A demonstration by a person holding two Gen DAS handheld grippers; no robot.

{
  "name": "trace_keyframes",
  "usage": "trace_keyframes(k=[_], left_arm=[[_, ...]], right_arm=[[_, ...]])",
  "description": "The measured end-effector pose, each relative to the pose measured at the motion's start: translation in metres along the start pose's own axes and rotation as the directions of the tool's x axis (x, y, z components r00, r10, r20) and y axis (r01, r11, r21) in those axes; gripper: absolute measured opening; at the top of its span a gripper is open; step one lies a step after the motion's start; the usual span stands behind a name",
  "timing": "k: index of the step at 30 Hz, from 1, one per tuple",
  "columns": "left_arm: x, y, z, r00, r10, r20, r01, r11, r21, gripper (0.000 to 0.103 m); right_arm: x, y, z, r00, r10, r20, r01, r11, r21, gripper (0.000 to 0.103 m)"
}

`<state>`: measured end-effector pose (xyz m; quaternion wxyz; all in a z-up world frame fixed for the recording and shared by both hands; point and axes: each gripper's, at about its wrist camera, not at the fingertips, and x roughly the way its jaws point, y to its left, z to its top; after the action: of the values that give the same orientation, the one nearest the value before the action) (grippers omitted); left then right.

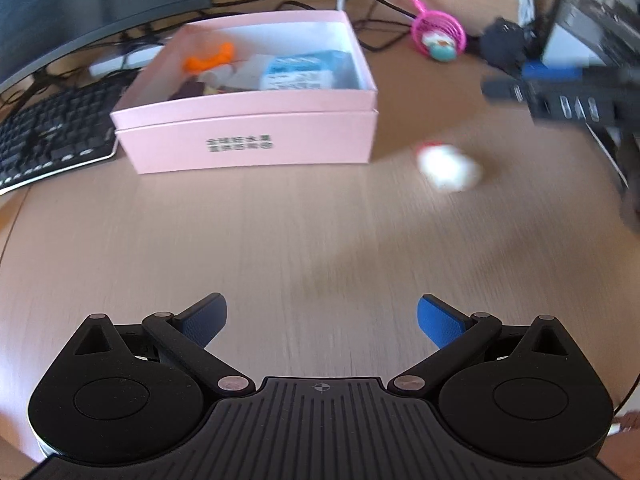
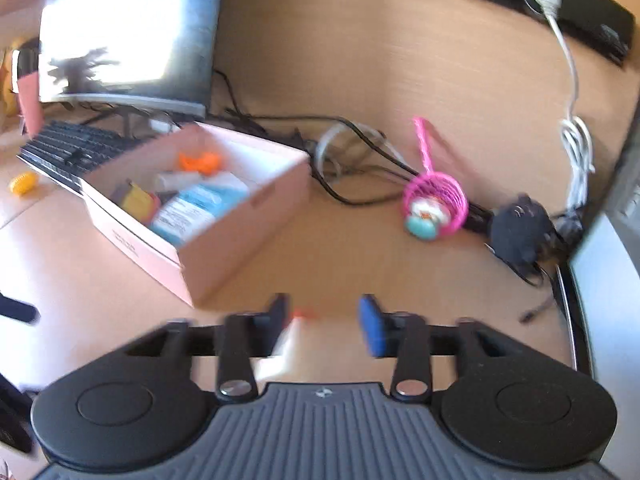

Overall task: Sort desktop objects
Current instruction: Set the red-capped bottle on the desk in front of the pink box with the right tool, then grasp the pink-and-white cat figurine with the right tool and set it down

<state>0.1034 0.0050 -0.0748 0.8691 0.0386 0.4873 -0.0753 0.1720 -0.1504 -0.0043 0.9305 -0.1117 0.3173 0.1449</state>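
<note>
A: Where is the pink box point(image 1: 248, 136)?
B: In the left wrist view it sits upper middle on the worktop point(image 1: 280, 240), beside a keyboard point(image 1: 52, 140) at the left edge. An orange piece point(image 1: 210, 58) and a blue-and-white packet point(image 1: 300, 74) lie inside.
A: And the left gripper point(image 1: 322, 320)?
B: Its fingers are spread wide, with nothing between them.
A: The small white toy point(image 1: 448, 168)?
B: Right of the box, blurred, on the worktop.
A: The right gripper point(image 2: 324, 322)?
B: Its fingers stand apart; a pale smear with a red tip, possibly that toy, shows between them, but no grip is visible. A pink net scoop point(image 2: 436, 200) lies in the right middle.
</note>
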Motion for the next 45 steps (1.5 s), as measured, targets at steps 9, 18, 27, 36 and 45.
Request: trace_keyframes(k=[9,18,27,36,45], left_arm=[[0.008,0.011,-0.004,0.996,0.084,-0.024,-0.085,0.996,-0.037,0.103],[-0.004,0.03,-0.011,0.987,0.155,-0.028,-0.157,0.981,-0.112,0.103],[-0.011,0.048,-0.005,0.983,0.183,0.034,-0.176,0.974,-0.144,0.103],[-0.004,0.033,0.013,0.987,0.131,0.097,-0.128,0.991,-0.039,0.103],[-0.004,0.026,0.021,0.985,0.083,0.154,-0.085,0.996,0.005,0.103]], right_arm=[[0.064,-0.065,0.036,0.978,-0.196,0.073,0.191,0.979,0.066,0.058],[0.176,-0.096,0.062,0.969,-0.228,-0.091,0.242,0.946,0.215,0.047],[0.106,-0.074,0.042,0.992,-0.105,-0.072,0.118,0.971,0.208,0.034],[-0.008,0.002,-0.026,0.974,0.199,-0.107,-0.192,0.979,0.07,0.035],[-0.038,0.03,-0.043,0.992,0.098,-0.085,-0.104,0.992,-0.066,0.086]])
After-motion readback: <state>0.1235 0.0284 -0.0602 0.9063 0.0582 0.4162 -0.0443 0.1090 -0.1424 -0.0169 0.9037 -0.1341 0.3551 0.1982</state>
